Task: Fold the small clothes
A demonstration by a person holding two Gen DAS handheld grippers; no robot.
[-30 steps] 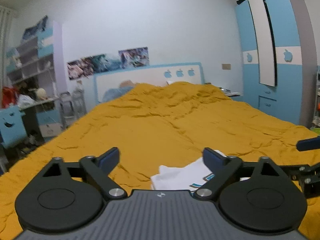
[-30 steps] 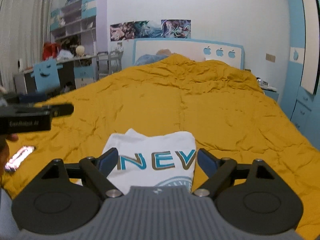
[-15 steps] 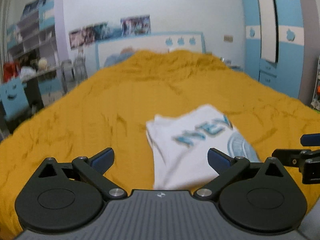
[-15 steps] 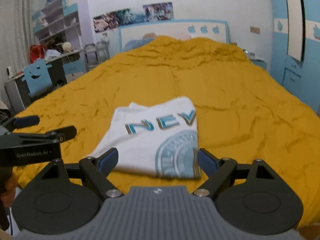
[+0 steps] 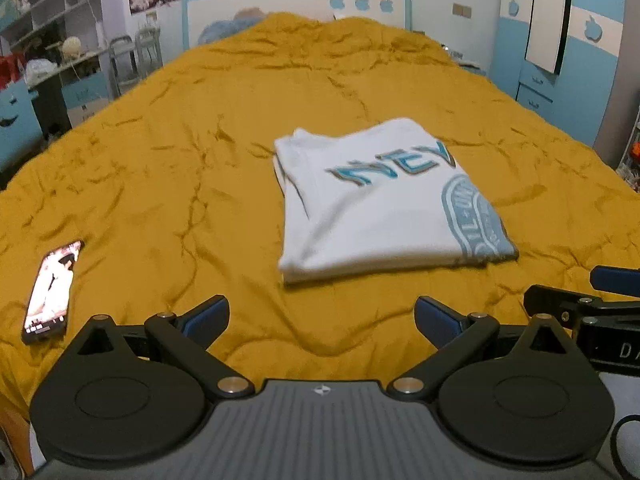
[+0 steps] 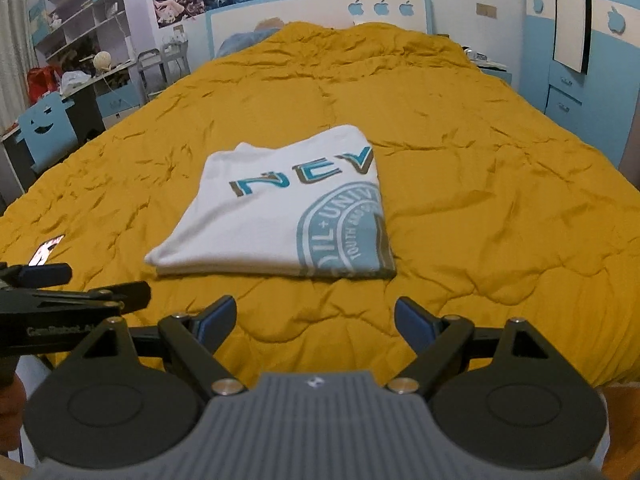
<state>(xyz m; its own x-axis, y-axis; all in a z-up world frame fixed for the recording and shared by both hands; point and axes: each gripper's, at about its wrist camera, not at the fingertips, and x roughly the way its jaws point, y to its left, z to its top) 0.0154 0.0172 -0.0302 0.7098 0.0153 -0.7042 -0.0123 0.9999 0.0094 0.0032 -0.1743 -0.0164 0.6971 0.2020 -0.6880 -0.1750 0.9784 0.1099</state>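
Black left gripper (image 5: 322, 316) and right gripper (image 6: 315, 322), blue pads, both spread wide w/ nothing held, low over near edge of bed. Just beyond, folded white T-shirt (image 6: 276, 216) lies flat on mustard quilt (image 6: 480, 160), print reads "NEV" plus a round seal, partly "UNIV". Phone (image 5: 50, 292) off to the left. Far: headboard (image 6: 320, 12) w/ three apple shapes.

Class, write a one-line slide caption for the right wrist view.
Open right hand-held gripper faces a folded white T-shirt on the mustard bedspread.

A folded shirt (image 6: 280, 216) lies on the bed (image 6: 480, 200), phone (image 5: 50, 292) to its left.
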